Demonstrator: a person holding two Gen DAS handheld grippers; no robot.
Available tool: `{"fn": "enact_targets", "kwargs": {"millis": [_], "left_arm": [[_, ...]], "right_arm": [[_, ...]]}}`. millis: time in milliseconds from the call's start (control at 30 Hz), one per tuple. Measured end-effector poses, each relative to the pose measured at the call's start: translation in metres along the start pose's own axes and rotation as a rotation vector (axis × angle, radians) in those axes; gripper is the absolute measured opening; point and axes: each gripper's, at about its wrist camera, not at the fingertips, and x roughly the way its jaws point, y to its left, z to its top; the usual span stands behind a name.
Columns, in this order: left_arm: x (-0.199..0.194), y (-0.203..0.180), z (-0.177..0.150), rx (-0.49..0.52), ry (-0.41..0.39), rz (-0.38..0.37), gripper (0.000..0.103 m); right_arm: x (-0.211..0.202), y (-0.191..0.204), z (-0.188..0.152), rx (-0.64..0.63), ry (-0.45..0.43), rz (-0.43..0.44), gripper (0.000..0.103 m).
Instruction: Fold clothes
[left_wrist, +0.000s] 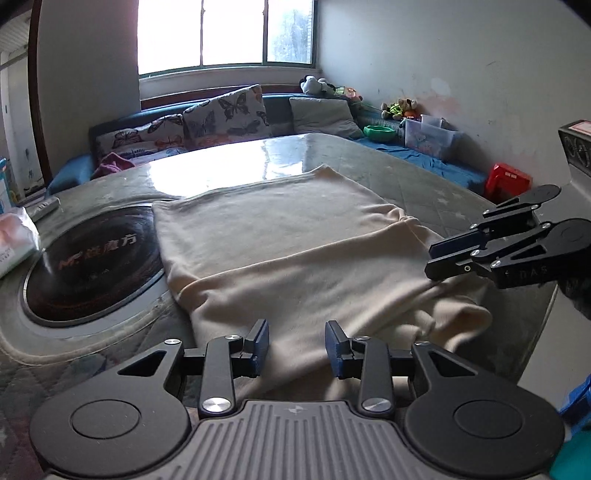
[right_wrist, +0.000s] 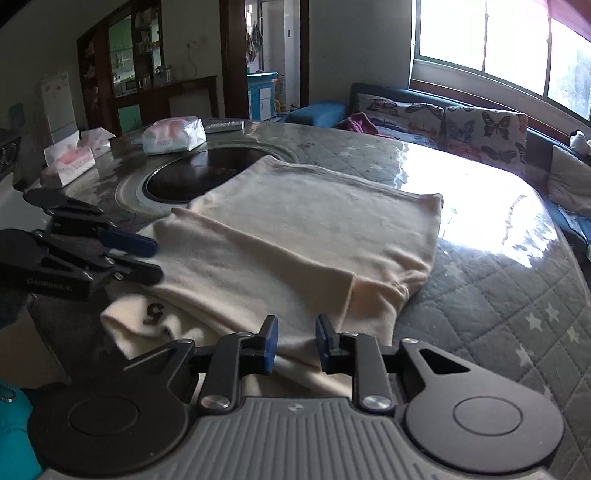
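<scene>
We are working over a cream garment (left_wrist: 280, 240) lying on the quilted, plastic-covered table (left_wrist: 424, 177), its far left corner overlapping the dark round hob (left_wrist: 88, 266); a side panel is lying folded over its body, so it is showing as a long rectangle with one diagonal fold edge, while the near end is sitting bunched and rumpled at the table's edge, a dark printed mark (right_wrist: 153, 313) peeking out there; we are judging it partly folded, though whether more folds are due or this is nearly its final shape we cannot settle. The left gripper (left_wrist: 296, 349) is hovering above the near edge with its jaws well apart and nothing between them; the right gripper (right_wrist: 294, 345) is standing likewise, parted and holding nothing, low over the near hem. If we are taking up the near end, we are wanting each pair of pads to be closing on both layers together, well out toward the sides, so that the cloth is lifting level rather than sagging in the middle; we are watching the bunched corner, since loose folds there are likely to be carried into the next crease; we are also keeping the cloth from sliding on the slick cover, and keeping clear of the tissue packs (right_wrist: 173, 134).
</scene>
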Motion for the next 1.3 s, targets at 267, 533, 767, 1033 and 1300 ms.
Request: {"fn": "enact_targets", "kwargs": {"millis": [267, 533, 767, 1033, 1300], "left_arm": [[-0.034, -0.006, -0.012, 0.131, -0.01, -0.001, 0.043], [-0.031, -0.037, -0.029, 0.328, -0.04, -0.032, 0.045], [-0.023, -0.048, -0.032, 0.406, -0.095, -0.03, 0.036], [-0.019, -0.025, -0.011, 0.257, -0.112, -0.074, 0.007], [-0.004, -0.001, 0.016, 0.131, -0.097, -0.097, 0.006]], "right_arm": [[-0.01, 0.0, -0.002, -0.016, 0.004, -0.01, 0.025], [-0.026, 0.004, -0.005, -0.062, 0.001, -0.025, 0.038], [-0.04, 0.013, -0.016, -0.19, 0.021, -0.053, 0.053], [-0.044, 0.026, -0.03, -0.335, 0.044, -0.033, 0.065], [-0.024, 0.036, -0.021, -0.424, -0.024, 0.013, 0.066]]}}
